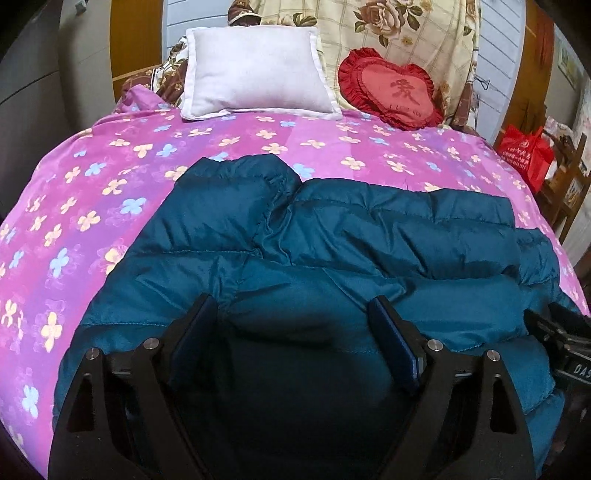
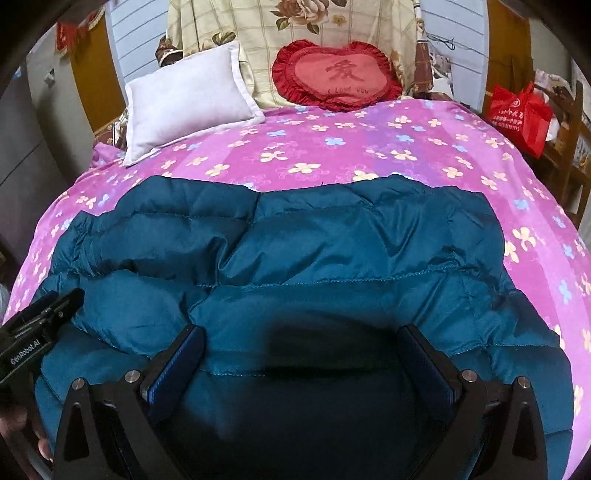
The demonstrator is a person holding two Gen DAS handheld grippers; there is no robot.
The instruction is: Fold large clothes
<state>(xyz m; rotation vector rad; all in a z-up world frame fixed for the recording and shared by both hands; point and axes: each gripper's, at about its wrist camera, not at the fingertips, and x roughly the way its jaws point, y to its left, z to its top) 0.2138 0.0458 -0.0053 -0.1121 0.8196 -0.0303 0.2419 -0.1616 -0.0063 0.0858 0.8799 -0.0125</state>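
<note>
**Teal puffer jacket spread on a flowered bed**

A pink-purple bedspread with pale flower print [image 1: 92,192] fills both frames. Across its lower half lies the quilted teal puffer jacket [image 1: 332,251], rumpled and flat. At the top of the frame, a white square pillow [image 1: 255,74] and a red frilled heart cushion [image 1: 391,88] lean on a cream rose-print cloth [image 2: 295,26]. A red shopping bag [image 2: 521,114] sits far right. Left gripper [image 1: 295,321] and right gripper [image 2: 301,350] hover over the jacket, jaws spread, gripping nothing.

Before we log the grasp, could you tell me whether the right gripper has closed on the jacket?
No, the right gripper has its jaws spread wide above the teal jacket, gripping nothing.
</note>
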